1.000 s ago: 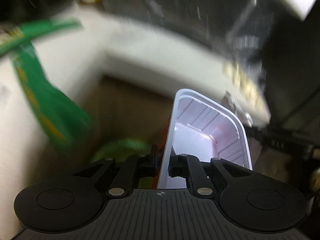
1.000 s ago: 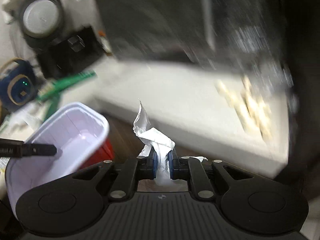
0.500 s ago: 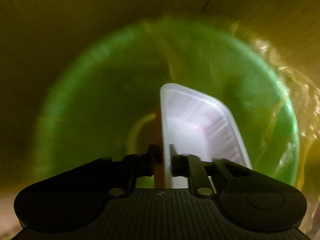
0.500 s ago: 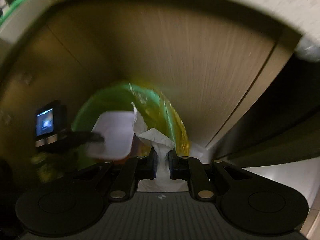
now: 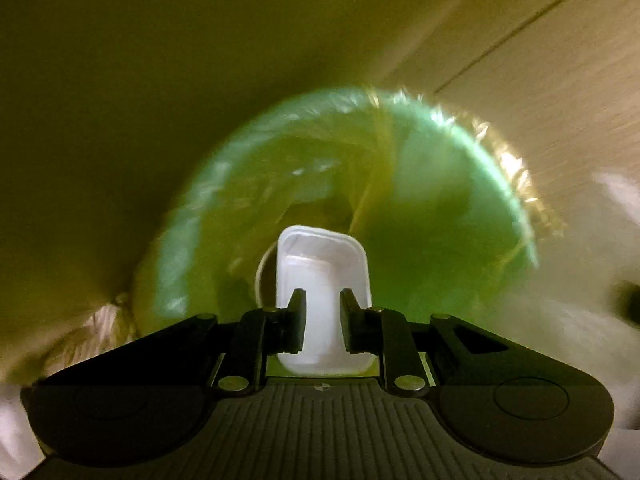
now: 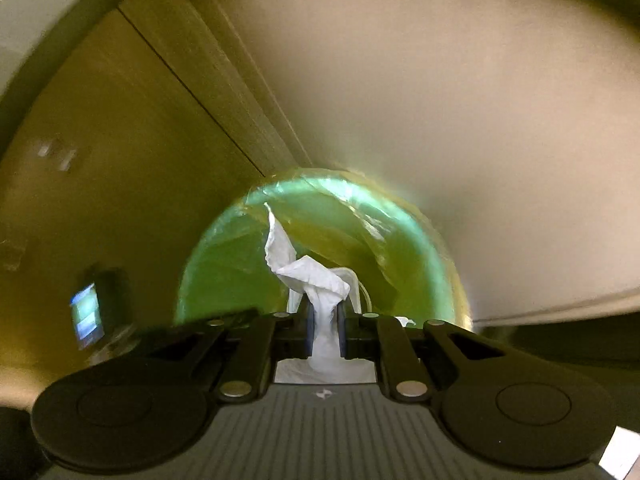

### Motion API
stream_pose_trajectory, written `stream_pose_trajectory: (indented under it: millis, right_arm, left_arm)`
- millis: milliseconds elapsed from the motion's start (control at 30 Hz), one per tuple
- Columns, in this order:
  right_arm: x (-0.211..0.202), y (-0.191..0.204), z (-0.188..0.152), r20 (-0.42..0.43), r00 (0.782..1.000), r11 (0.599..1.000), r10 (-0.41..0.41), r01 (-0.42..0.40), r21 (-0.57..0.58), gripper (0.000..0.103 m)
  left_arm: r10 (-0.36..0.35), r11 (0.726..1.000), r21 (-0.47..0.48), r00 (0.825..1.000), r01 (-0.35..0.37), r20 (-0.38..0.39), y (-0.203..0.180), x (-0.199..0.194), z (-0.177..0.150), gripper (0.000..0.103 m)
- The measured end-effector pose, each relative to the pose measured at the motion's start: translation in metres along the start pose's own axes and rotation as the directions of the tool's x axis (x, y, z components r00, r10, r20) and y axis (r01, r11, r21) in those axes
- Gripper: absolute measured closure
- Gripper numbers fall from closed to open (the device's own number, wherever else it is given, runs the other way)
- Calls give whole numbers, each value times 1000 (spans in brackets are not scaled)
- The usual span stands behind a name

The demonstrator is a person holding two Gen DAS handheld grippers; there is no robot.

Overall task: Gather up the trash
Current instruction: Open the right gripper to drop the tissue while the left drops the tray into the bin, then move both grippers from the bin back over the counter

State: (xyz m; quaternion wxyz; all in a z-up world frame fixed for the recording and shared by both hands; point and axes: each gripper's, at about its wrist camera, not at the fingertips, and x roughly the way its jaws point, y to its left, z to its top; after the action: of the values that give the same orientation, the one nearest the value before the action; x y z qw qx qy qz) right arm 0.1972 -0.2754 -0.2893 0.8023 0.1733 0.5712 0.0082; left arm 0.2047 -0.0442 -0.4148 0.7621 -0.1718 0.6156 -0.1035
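A green bin (image 5: 440, 240) with a clear liner fills the left wrist view. A white plastic tray (image 5: 322, 256) lies down inside it, open side up. My left gripper (image 5: 323, 294) hangs over the tray with its jaws parted and closing; the pads touch nothing and the tray sits well below them. In the right wrist view my right gripper (image 6: 324, 308) is shut on a crumpled white tissue (image 6: 308, 272), which sticks up over the mouth of the bin (image 6: 224, 272). The left gripper's small lit screen (image 6: 86, 312) shows at the left.
The liner's crinkled edge (image 5: 516, 176) folds over the bin rim. Wood-grain panels (image 6: 120, 160) stand behind and beside the bin, and a pale curved surface (image 6: 480, 120) rises on the right. Both views are dim and blurred.
Both grippers have dropped from the cluttered tabletop down to the green bin. The left one let go of the white tray, which fell into the bin. The right still holds the tissue.
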Motion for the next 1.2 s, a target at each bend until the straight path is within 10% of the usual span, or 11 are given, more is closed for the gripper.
stream_pose_trajectory:
  millis: [333, 533, 667, 967, 1200]
  right_arm:
    - [194, 35, -4, -150, 985, 995, -81, 71, -68, 92]
    - [289, -6, -13, -419, 908, 994, -10, 55, 95, 85]
    - [249, -16, 1, -357, 932, 994, 69, -33, 105, 38]
    - [109, -11, -36, -137, 989, 994, 51, -63, -87, 38]
    - [81, -51, -97, -132, 963, 968, -237, 221, -121, 44]
  left_arm:
    - [-49, 992, -114, 997, 56, 61, 34, -42, -25, 82]
    - [-63, 993, -100, 998, 64, 8, 43, -43, -37, 82]
    - [-76, 994, -81, 997, 75, -4, 42, -52, -39, 82]
    - [-95, 995, 1, 995, 95, 23, 14, -73, -22, 82]
    - [-84, 993, 82, 996, 82, 15, -13, -95, -11, 82]
